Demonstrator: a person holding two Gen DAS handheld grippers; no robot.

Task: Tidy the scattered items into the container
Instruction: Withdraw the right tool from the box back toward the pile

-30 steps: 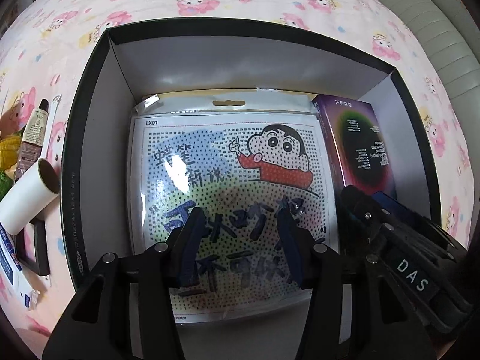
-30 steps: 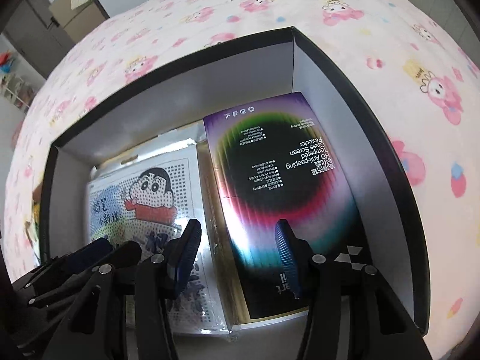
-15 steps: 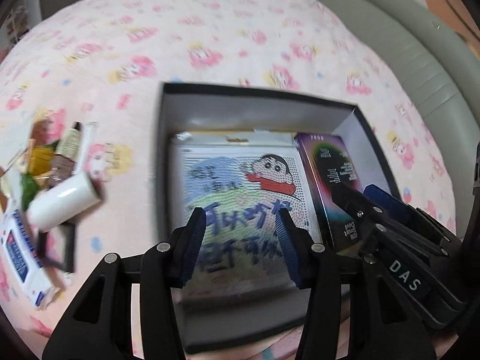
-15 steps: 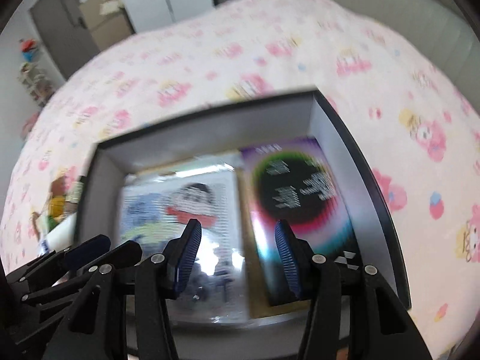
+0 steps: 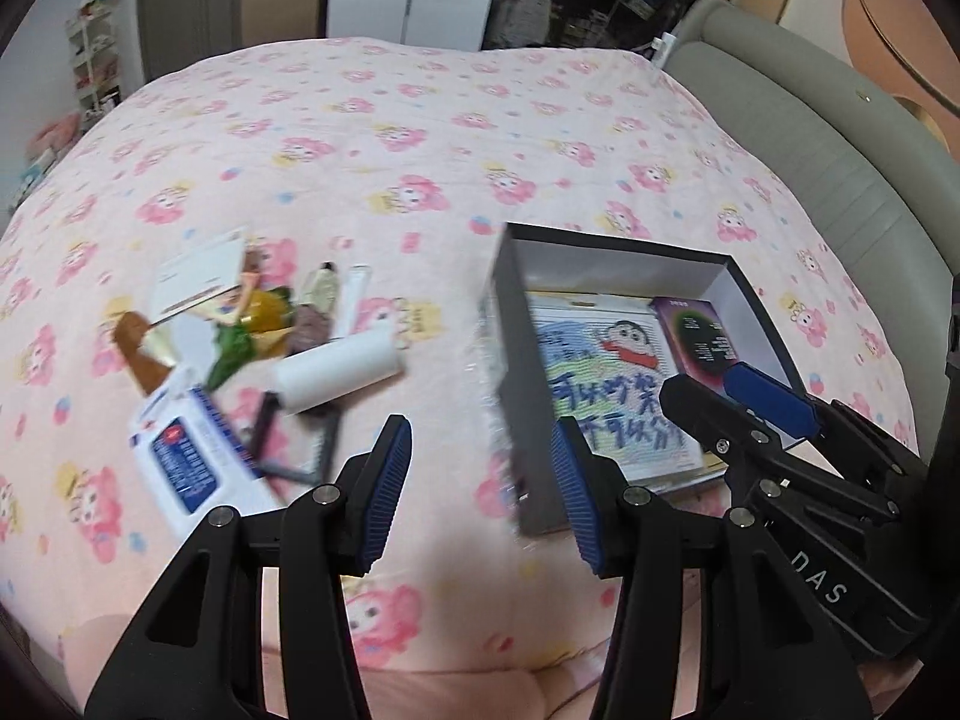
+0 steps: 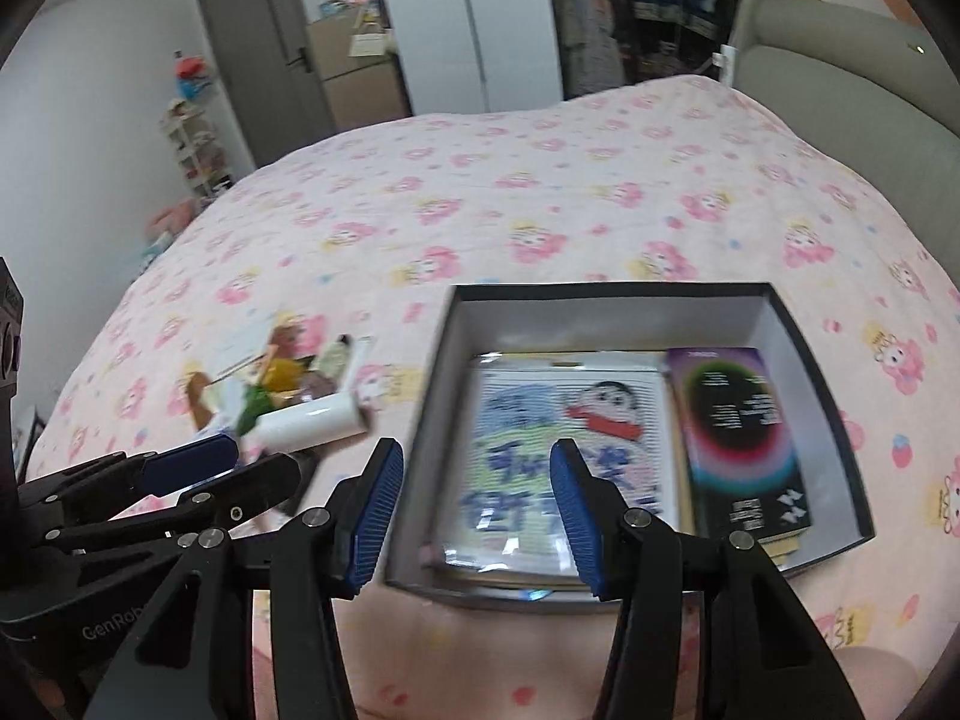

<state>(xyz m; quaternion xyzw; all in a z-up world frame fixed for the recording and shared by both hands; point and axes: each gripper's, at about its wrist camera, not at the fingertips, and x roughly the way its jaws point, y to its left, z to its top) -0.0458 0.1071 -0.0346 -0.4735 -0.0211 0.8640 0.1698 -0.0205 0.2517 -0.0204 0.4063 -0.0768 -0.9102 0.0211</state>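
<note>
A black box (image 6: 837,384) with white inner walls sits on the bed and holds a cartoon bead-art pack (image 6: 558,450) and a purple screen-protector box (image 6: 741,438). The box also shows in the left wrist view (image 5: 510,372). Left of it lies a pile: a white roll (image 5: 339,369), a blue-and-white packet (image 5: 192,462), a black frame (image 5: 294,438), a tube (image 5: 321,294), a white card (image 5: 195,276) and yellow-green wrappers (image 5: 258,324). My left gripper (image 5: 483,486) is open and empty above the sheet between pile and box. My right gripper (image 6: 477,516) is open and empty above the box's near edge.
The pink cartoon-print bedspread (image 5: 390,138) covers the whole bed. A grey padded headboard (image 5: 828,120) runs along the right. A door, white cabinet and shelves (image 6: 192,138) stand beyond the far end of the bed.
Both grippers have pulled up and back out of the box. The left one has swung left toward the scattered pile. Both stay open and empty.
</note>
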